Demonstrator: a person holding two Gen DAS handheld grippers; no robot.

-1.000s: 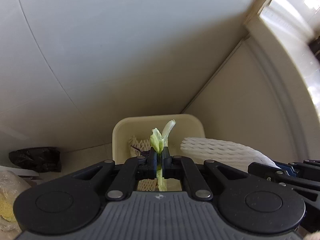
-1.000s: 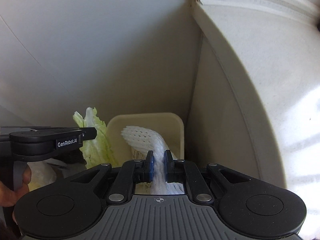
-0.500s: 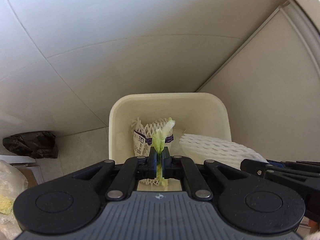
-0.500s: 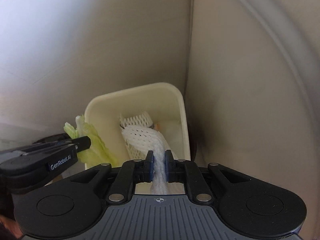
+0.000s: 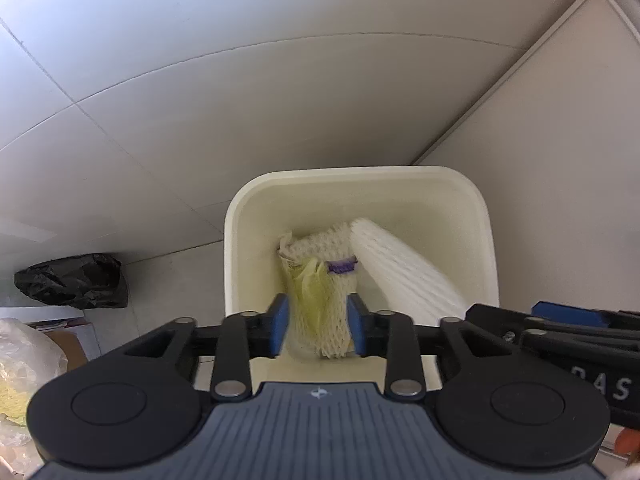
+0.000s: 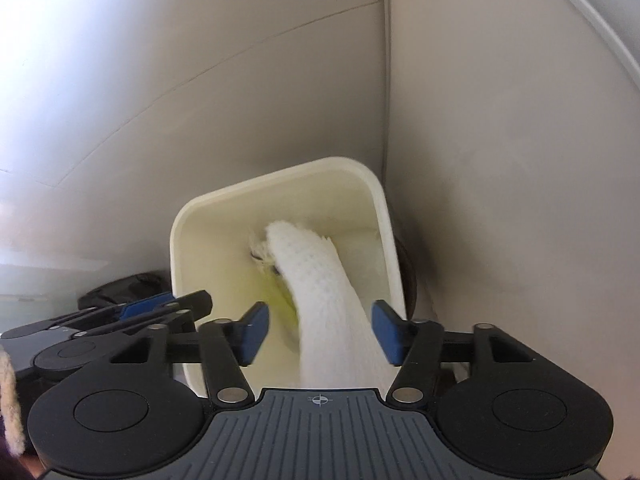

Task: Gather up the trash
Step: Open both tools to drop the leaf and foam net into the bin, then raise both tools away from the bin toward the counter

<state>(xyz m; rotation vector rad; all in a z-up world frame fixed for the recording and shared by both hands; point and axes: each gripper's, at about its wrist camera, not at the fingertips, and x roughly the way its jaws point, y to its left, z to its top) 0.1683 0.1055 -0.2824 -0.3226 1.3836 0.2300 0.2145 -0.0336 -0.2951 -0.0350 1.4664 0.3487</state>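
A cream trash bin [image 5: 486,240] stands in the wall corner; it also shows in the right wrist view [image 6: 176,240]. My left gripper [image 5: 318,328] is open above the bin. A green cabbage leaf [image 5: 310,288] lies loose inside on a cream foam net with a purple label [image 5: 336,304]. My right gripper [image 6: 318,332] is open over the bin. A white foam net sleeve [image 6: 328,304] sits between its spread jaws, blurred, reaching down into the bin. The sleeve also shows in the left wrist view [image 5: 404,272].
A black plastic bag [image 5: 72,280] lies on the floor left of the bin. A clear bag with yellowish contents [image 5: 20,372] is at the far left. Tiled walls meet behind the bin. The right gripper's body [image 5: 560,336] sits at the left view's right edge.
Both grippers opened over the bin. The cabbage leaf dropped from the left gripper into the bin. The white foam sleeve came free of the right gripper. Both moved closer to the bin.
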